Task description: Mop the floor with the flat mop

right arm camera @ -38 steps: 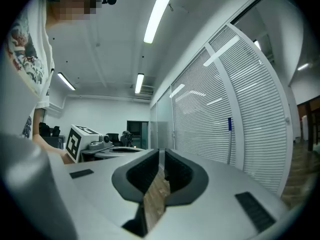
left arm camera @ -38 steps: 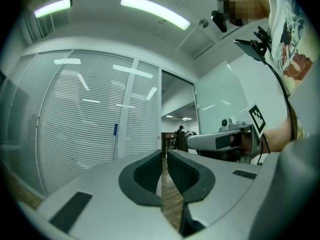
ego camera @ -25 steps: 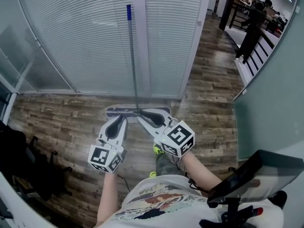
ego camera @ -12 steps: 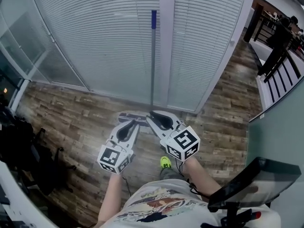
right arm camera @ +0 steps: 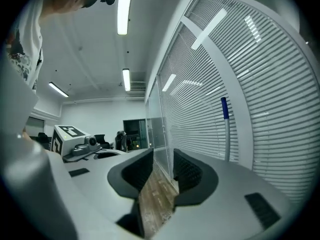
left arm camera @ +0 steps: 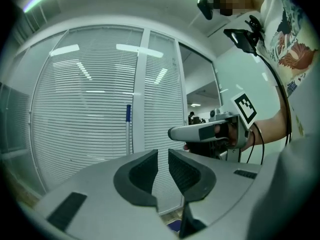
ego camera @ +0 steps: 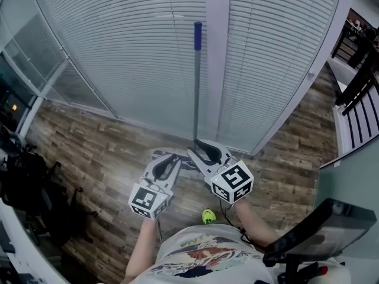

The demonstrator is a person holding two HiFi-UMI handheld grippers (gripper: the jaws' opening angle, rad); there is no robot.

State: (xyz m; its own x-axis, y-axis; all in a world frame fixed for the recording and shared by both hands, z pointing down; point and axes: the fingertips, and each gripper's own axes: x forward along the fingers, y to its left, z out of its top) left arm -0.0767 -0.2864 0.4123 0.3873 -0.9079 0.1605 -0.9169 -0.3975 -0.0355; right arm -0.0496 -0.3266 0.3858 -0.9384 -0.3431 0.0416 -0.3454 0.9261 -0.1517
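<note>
Left gripper, grey plastic with dark ribbed pads: shut down to a thin slit, nothing in it. Right gripper, same build: parted a little, just been opening, nothing between the pads, only floor visible through the gap. Both held side by side, roughly level, pointed at the glass wall; marker cubes toward the person's body.

Flat mop, thin silver pole with a blue grip at the top end: standing upright, leaned against the white frame post between two glass panels backed by white slatted blinds. Flat mop head down on the brown wood-plank floor, at the floor's edge along the foot of the glass wall, partly hidden behind both grippers in the head view. Held by neither gripper: in the left gripper view, left of the jaws and beyond them; in the right gripper view, right of the jaws, clear of the pads.

Also noted: yellow-green shoe on the floor just below the right gripper; dark flat screen at the lower right.
</note>
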